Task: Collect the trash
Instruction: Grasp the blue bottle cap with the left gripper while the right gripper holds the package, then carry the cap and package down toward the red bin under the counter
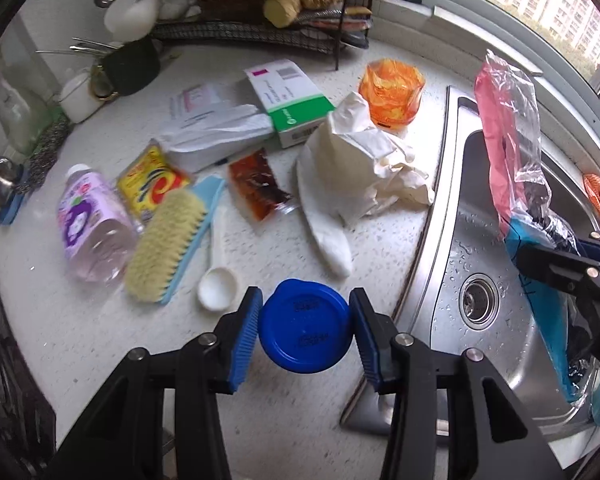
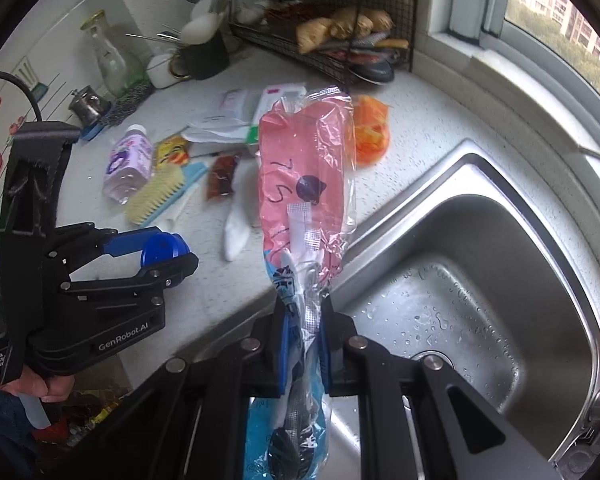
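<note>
The blue cap (image 1: 304,326) sits squarely between the ribbed pads of the left claw (image 1: 305,328), flat face toward the camera and held clear above the white speckled counter (image 1: 80,340), near the corner of the steel sink (image 1: 496,240). The left claw is half closed and grasping the cap at its rim, one pad on each side. To its right, over the sink, the right claw (image 2: 303,344) is clenched almost fully on the thin neck of a pink-and-blue plastic bag (image 2: 308,168), whose long axis runs up and away from the fingers. The next move probably turns on this: the bag lies to the right of the cap, close by. More trash lies on the counter beyond: a crumpled white wrapper (image 1: 360,168), a sauce sachet (image 1: 258,186), and an orange wrapper (image 1: 390,90).
</note>
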{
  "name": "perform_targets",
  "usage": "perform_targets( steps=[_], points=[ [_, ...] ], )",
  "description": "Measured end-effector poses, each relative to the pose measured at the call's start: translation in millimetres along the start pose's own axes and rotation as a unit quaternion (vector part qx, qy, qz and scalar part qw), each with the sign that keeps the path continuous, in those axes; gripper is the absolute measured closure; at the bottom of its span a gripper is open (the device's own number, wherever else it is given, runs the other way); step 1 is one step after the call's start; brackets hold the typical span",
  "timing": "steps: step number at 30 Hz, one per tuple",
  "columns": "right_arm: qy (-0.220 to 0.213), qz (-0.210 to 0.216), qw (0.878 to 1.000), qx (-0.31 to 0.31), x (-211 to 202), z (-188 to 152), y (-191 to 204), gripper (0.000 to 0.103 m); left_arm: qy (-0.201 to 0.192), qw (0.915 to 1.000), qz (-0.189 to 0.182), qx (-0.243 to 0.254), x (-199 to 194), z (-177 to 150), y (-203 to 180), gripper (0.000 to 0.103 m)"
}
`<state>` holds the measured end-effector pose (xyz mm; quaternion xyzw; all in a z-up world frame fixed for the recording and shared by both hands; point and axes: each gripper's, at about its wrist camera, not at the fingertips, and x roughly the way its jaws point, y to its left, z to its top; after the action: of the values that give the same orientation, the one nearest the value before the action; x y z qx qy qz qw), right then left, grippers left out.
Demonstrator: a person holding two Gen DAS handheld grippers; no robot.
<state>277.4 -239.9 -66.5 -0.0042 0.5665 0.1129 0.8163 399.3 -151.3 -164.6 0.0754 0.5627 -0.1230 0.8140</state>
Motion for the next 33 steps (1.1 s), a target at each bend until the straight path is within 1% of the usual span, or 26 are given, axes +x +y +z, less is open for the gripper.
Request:
perform_targets(
  steps=[2, 3, 6, 9, 13, 16, 21, 25, 28, 33],
  points=[
    [-0.007, 0.0, 1.0, -0.007, -8, -5, 12, 0.092, -0.009, 0.9999, -0.004, -0.005, -13, -11, 12, 0.061],
    [-0.012, 0.001, 1.0, -0.01, -12, -8, 18, 0.092, -0.014, 0.9999, -0.002, -0.006, -26, -18, 20, 0.061],
    [-0.024, -0.001, 0.999, -0.021, -22, -19, 36, 0.092, -0.02, 0.9997, 0.006, -0.008, -45, -35, 30, 0.061],
    [-0.031, -0.004, 0.999, -0.028, -26, -32, 55, 0.092, -0.026, 0.9995, -0.003, -0.02, -69, -65, 46, 0.061],
    [-0.039, 0.004, 0.999, -0.037, -33, -51, 82, 0.092, -0.038, 0.999, 0.003, -0.021, -90, -96, 55, 0.061],
    [-0.036, 0.005, 0.998, -0.045, -35, -64, 103, 0.092, -0.038, 0.9987, 0.013, -0.032, -106, -127, 67, 0.061],
    [-0.03, 0.009, 0.998, -0.053, -35, -86, 132, 0.092, -0.039, 0.9979, 0.016, -0.048, -126, -174, 83, 0.061],
    [-0.023, 0.013, 0.997, -0.067, -31, -105, 155, 0.092, -0.033, 0.9968, 0.017, -0.07, -131, -213, 98, 0.061],
    [-0.009, 0.017, 0.997, -0.075, -23, -117, 167, 0.092, -0.026, 0.9959, 0.016, -0.085, -131, -233, 105, 0.061],
    [0.021, 0.024, 0.995, -0.093, -4, -142, 183, 0.092, -0.006, 0.9948, 0.015, -0.1, -118, -268, 110, 0.061]
  ],
)
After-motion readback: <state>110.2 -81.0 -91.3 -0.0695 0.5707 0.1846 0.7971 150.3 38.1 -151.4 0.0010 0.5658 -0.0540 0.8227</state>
